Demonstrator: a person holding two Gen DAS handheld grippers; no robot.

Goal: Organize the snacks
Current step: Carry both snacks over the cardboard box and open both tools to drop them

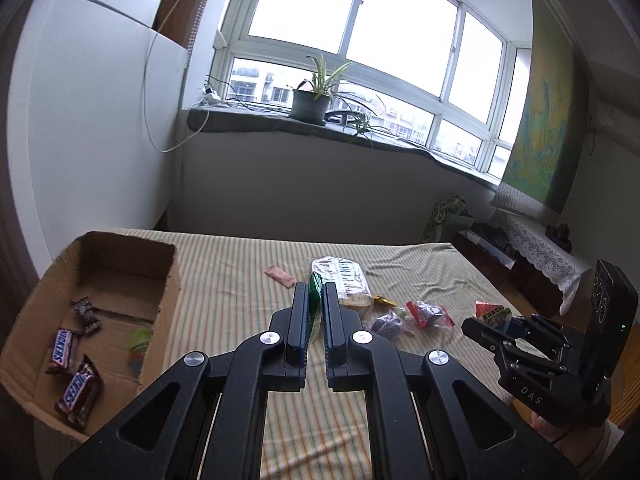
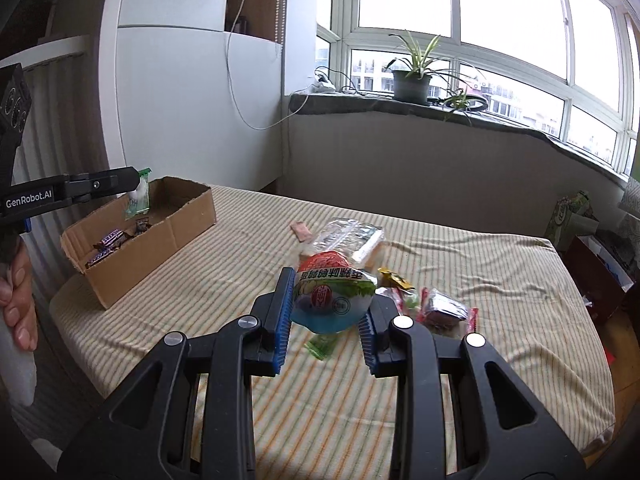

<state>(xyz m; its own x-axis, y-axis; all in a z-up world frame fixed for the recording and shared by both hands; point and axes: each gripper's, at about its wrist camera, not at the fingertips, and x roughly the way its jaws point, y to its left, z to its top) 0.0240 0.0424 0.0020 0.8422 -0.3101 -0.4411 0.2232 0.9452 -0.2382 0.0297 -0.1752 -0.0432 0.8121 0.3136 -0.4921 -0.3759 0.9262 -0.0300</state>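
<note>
My left gripper (image 1: 315, 300) is shut on a thin green packet (image 1: 316, 286), held up over the striped bed (image 1: 240, 264). In the right wrist view this gripper (image 2: 134, 184) hangs the packet (image 2: 138, 198) just above the cardboard box (image 2: 168, 240). The box (image 1: 170, 280) holds Snickers bars (image 1: 62, 350) and a green sweet (image 1: 140, 340). My right gripper (image 2: 330, 314) is shut on a round red, green and blue snack bag (image 2: 334, 294), lifted off the bed. Several loose snacks stay on the bed: a clear biscuit pack (image 2: 348, 236), a pink sachet (image 2: 301, 231) and red-wrapped packets (image 2: 444, 306).
The box stands at the bed's left corner beside a white cabinet (image 2: 180, 80). A window sill with a potted plant (image 1: 310, 100) runs behind the bed. A low table with a lace cloth (image 1: 536, 252) and bags stand off the bed's right side. A hand (image 2: 18, 292) grips the left handle.
</note>
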